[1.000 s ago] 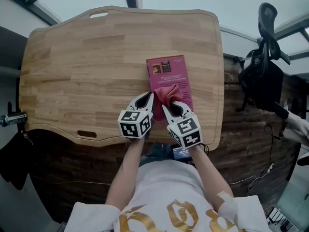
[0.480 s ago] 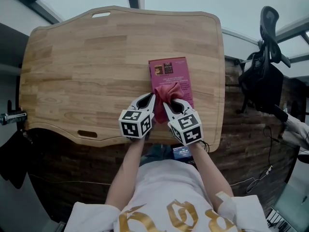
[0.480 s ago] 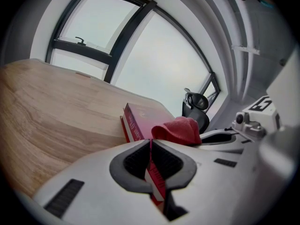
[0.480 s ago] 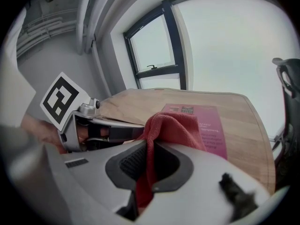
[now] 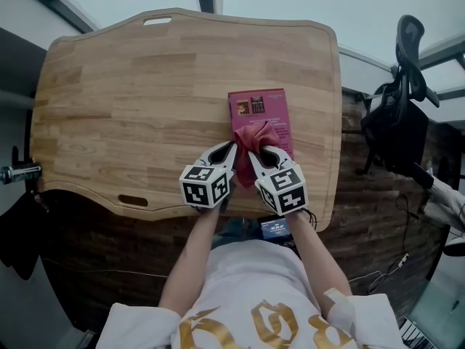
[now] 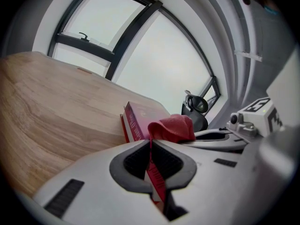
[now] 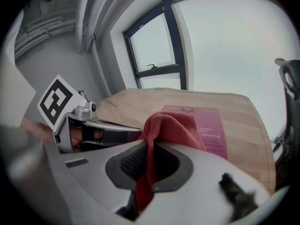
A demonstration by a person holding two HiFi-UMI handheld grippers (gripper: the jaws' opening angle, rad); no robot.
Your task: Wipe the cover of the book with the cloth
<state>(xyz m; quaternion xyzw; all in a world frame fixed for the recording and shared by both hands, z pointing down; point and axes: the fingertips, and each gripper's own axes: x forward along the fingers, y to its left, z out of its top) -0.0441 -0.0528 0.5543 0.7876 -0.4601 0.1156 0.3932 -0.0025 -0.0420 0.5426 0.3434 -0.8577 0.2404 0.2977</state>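
A magenta book [image 5: 263, 107] lies flat on the wooden table [image 5: 131, 100], near its right edge. A red cloth [image 5: 254, 138] is bunched on the near half of the cover. My right gripper [image 5: 253, 153] is shut on the cloth [image 7: 161, 130], which folds up out of its jaws and rests on the book [image 7: 211, 128]. My left gripper [image 5: 232, 148] is at the book's near left corner, shut on the thin edge of the book [image 6: 157, 177]. The book's spine [image 6: 133, 125] and the cloth [image 6: 172, 128] show just beyond it. The two grippers sit side by side.
The table's right edge [image 5: 336, 122] runs close beside the book. A black office chair [image 5: 396, 100] stands past that edge. Handle slots are cut in the table at the far side [image 5: 158, 21] and the near side [image 5: 132, 201]. Bare wood spreads left of the book.
The right gripper with the cloth has edged slightly farther along the cover. The left gripper keeps its hold at the book's corner. The head view has shifted a little.
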